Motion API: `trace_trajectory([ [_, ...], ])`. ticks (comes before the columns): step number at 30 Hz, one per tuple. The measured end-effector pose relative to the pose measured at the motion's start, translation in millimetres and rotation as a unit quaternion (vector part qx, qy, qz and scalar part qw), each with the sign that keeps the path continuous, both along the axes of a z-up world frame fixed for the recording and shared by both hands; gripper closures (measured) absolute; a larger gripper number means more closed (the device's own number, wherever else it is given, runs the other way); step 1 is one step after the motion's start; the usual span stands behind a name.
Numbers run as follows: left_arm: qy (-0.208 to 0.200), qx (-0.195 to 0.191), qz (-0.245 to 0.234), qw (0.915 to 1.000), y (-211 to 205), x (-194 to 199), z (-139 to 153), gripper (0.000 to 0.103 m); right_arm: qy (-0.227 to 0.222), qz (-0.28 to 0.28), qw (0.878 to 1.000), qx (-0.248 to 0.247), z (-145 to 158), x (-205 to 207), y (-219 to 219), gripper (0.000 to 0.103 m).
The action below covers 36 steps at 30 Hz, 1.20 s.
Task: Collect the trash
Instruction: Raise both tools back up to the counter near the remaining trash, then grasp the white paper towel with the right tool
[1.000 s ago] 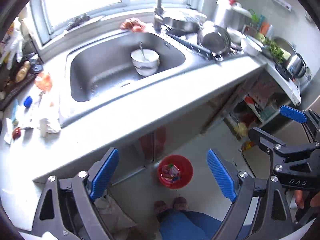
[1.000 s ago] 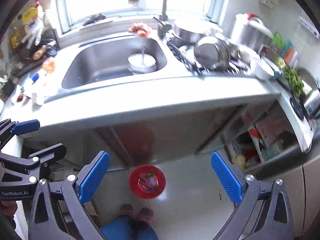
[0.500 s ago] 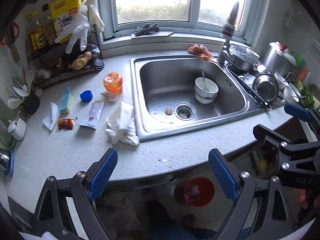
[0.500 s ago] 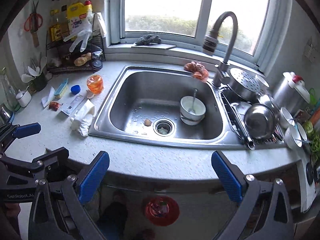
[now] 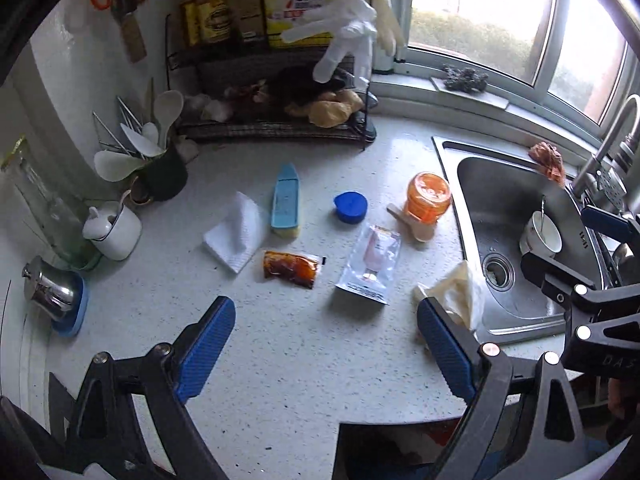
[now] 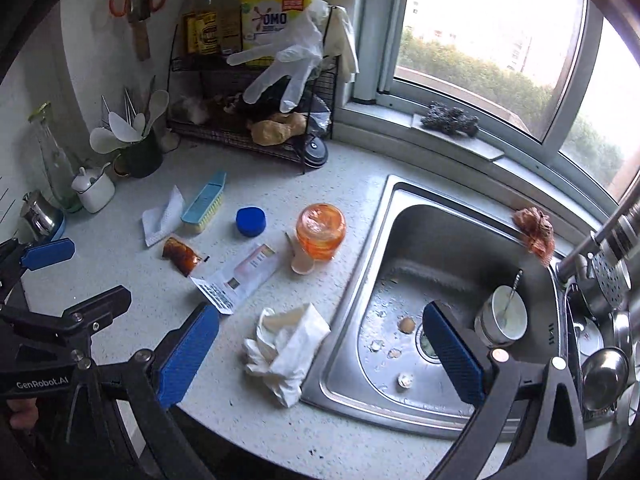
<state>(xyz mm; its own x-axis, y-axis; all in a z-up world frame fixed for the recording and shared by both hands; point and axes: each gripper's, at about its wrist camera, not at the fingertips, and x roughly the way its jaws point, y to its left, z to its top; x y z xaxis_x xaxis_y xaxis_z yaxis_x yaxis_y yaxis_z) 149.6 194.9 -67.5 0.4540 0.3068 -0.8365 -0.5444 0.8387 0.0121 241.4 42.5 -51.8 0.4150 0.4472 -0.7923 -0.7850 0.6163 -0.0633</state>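
Observation:
Litter lies on the speckled counter left of the sink: a crumpled white tissue (image 6: 288, 348) (image 5: 456, 292) by the sink rim, a clear empty pouch (image 5: 370, 264) (image 6: 240, 276), a brown sauce packet (image 5: 290, 268) (image 6: 180, 256), a folded white napkin (image 5: 236, 236) (image 6: 162, 216) and a blue cap (image 5: 350, 207) (image 6: 251, 221). An orange jar (image 5: 426, 196) (image 6: 320, 230) lies on its side. My left gripper (image 5: 324, 344) hangs open above bare counter, short of the packet and pouch. My right gripper (image 6: 320, 352) is open above the tissue, clear of it.
A blue scrub brush (image 5: 285, 200) lies beside the napkin. The steel sink (image 6: 352, 264) holds a white bowl (image 6: 502, 316) with a spoon and food scraps. A wire rack (image 6: 248, 132), a utensil pot (image 5: 160, 176) and a white jar (image 5: 116, 228) line the back left. The counter's front edge is close below.
Both views swung up and left, from the floor and red bin under the counter, across the sink, to the littered counter. Both grippers stayed open and empty.

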Motion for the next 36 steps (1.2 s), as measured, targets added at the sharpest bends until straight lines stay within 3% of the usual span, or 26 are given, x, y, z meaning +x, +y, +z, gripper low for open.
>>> trace_trajectory([
  [11, 0.009, -0.029, 0.113, 0.9931, 103, -35, -18, 0.011, 0.040, 0.128, 0.991, -0.016, -18, -7, 122, 0.001],
  [17, 0.033, -0.039, 0.164, 0.9852, 138, -61, -42, 0.011, 0.068, 0.192, 0.978, -0.053, -47, -20, 172, 0.001],
  [24, 0.036, -0.072, 0.222, 0.9718, 170, -87, -69, 0.011, 0.068, 0.259, 0.959, -0.090, -67, -38, 217, 0.001],
  [26, 0.044, -0.066, 0.239, 0.9676, 176, -90, -75, 0.011, 0.066, 0.273, 0.955, -0.099, -73, -39, 228, 0.001],
  [36, 0.064, -0.093, 0.262, 0.9585, 207, -92, -105, 0.011, 0.073, 0.314, 0.937, -0.136, -107, -39, 274, 0.001],
])
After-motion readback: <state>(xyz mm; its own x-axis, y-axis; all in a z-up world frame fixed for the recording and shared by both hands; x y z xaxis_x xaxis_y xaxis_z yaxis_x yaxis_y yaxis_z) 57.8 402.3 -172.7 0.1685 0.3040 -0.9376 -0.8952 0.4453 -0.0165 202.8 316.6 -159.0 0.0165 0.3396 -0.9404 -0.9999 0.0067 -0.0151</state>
